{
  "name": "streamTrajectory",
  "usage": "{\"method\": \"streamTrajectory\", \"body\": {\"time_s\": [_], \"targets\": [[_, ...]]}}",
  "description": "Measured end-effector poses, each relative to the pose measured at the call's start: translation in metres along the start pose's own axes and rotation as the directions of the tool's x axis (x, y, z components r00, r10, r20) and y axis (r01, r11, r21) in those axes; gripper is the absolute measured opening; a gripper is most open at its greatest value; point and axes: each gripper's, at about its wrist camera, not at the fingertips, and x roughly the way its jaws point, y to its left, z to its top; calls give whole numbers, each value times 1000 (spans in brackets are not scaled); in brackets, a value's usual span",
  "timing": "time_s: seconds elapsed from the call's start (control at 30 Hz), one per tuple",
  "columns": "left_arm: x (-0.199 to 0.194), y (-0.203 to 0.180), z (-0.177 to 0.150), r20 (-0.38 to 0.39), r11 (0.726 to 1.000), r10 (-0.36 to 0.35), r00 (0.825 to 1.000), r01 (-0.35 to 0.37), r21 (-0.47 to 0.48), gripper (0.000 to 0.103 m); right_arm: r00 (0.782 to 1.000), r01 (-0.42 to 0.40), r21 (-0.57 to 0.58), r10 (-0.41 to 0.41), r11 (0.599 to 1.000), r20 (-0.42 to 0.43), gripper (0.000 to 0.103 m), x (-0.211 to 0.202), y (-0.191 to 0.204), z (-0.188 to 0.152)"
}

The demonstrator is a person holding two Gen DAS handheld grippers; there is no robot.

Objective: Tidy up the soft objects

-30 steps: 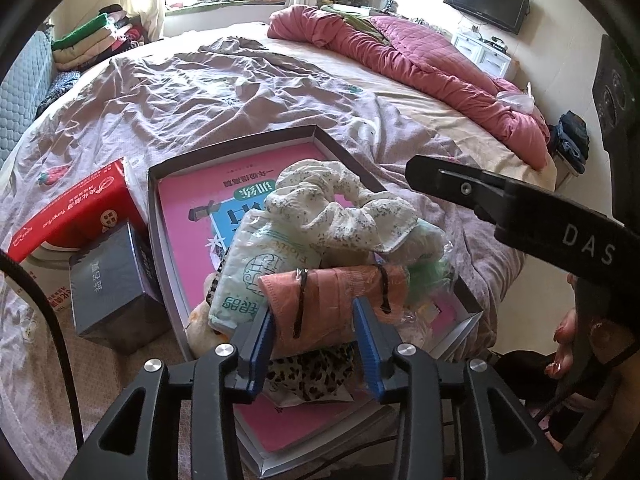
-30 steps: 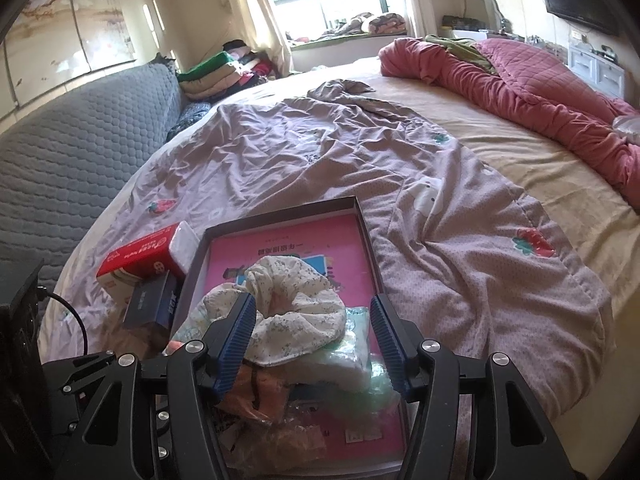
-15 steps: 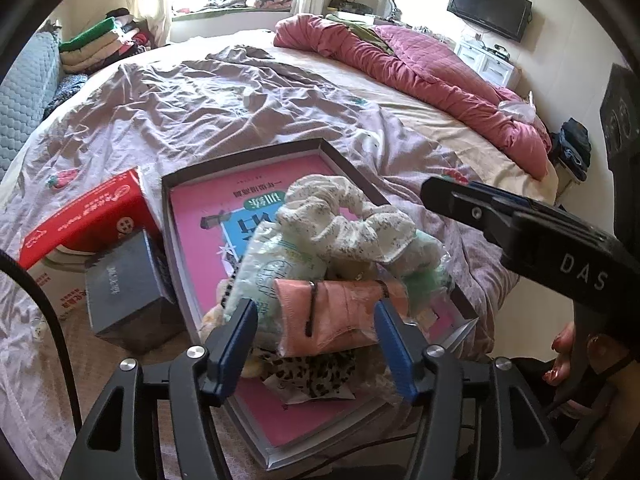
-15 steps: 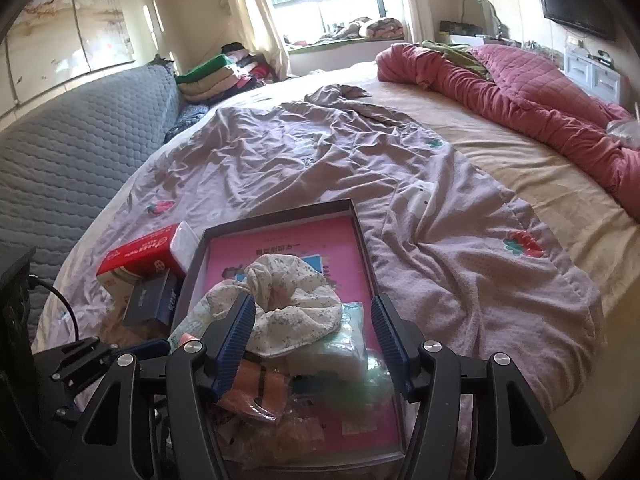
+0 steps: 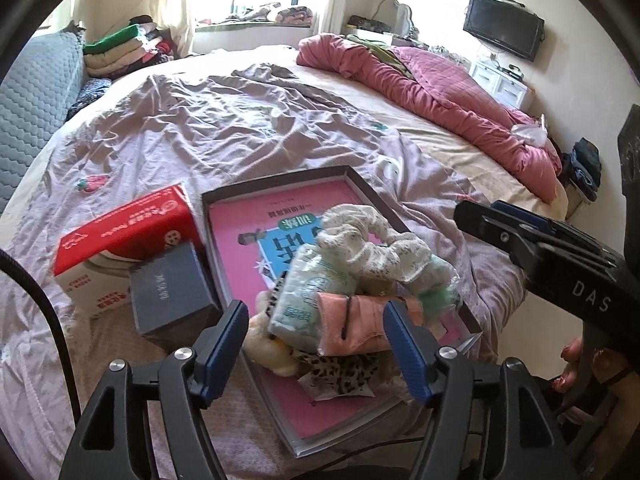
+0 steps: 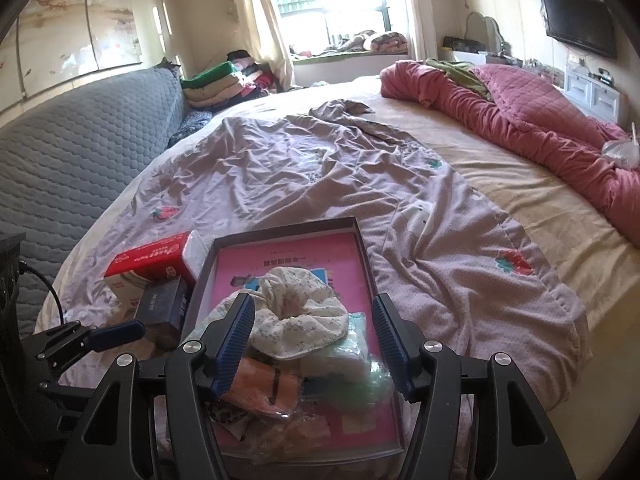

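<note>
A shallow dark-rimmed tray (image 5: 372,196) is lying on a wrinkled lilac sheet on a bed (image 5: 240,128), and soft things are being piled at its near end: a pink cloth roll (image 5: 360,320) bound by two black bands, a pale floral scrunchie (image 5: 360,236), a tissue pack (image 5: 308,300) and a leopard-print piece (image 5: 340,372). The left tongs (image 5: 316,344) are being opened, their blue pads standing clear on either side of the pink roll, with nothing being pressed. The right tongs (image 6: 312,336) are being held apart above the scrunchie (image 6: 300,312), empty. The pink roll is lying with its long axis across the left view, running side to side between the pads. For a clean release, the tongs are best being drawn straight up and back so that the pile is not being dragged. A red box (image 5: 120,240) and a grey box (image 5: 172,292) are sitting just beside the tray.
</note>
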Motion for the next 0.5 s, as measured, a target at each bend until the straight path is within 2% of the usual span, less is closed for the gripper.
{"method": "streamTrajectory", "body": {"time_s": [0.27,0.3,0.33,0.37,0.5], "targets": [[-19,7,1,26,999,48,999,-48,-2,77,999,2,-39,0,999,32,64,-17,17,5],[-22,8,1,28,999,53,998,-53,-4,77,999,6,-43,-5,999,37,66,-20,20,5],[-25,9,1,30,998,55,998,-55,-7,77,999,9,-47,-7,999,42,79,-23,22,5],[-27,10,0,32,998,59,998,-59,-9,77,999,10,-53,-7,999,50,82,-26,24,5],[-38,14,-4,40,997,81,996,-80,-15,78,998,13,-66,-8,998,68,82,-38,33,5]]}}
